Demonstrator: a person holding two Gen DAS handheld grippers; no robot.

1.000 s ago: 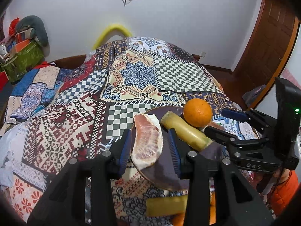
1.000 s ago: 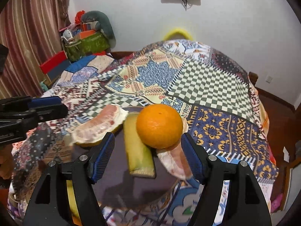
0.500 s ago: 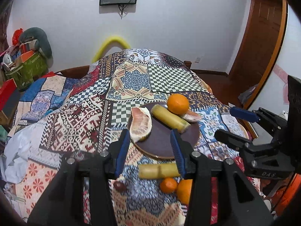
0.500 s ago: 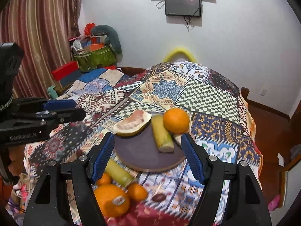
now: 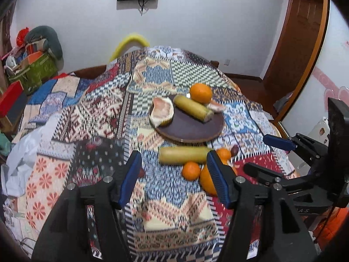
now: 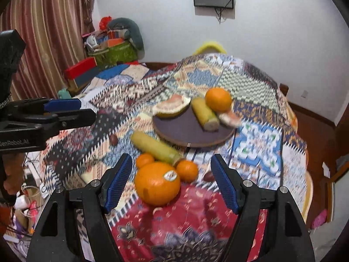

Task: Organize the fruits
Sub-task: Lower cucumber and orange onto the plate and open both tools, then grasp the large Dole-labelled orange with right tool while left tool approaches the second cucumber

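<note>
Left gripper (image 5: 174, 179): my jaws are opening, nothing between the pads, above the patchwork cloth (image 5: 91, 113)
Right gripper (image 6: 172, 183): jaws parting slightly, wide, holding nothing; the large stickered orange (image 6: 157, 183) shows in the gap, untouched
Dark plate (image 6: 181, 131): beyond, bearing a pomelo wedge (image 6: 172, 107), a yellow stalk piece (image 6: 205, 113), an orange (image 6: 218, 99)
Loose on the cloth: a second stalk piece (image 6: 154, 146), two small oranges (image 6: 187, 170) just beside the large one

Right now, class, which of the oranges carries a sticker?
The big orange nearest the right tongs: it has a white sticker; the two small oranges behind it and the plate's orange show none.
</note>
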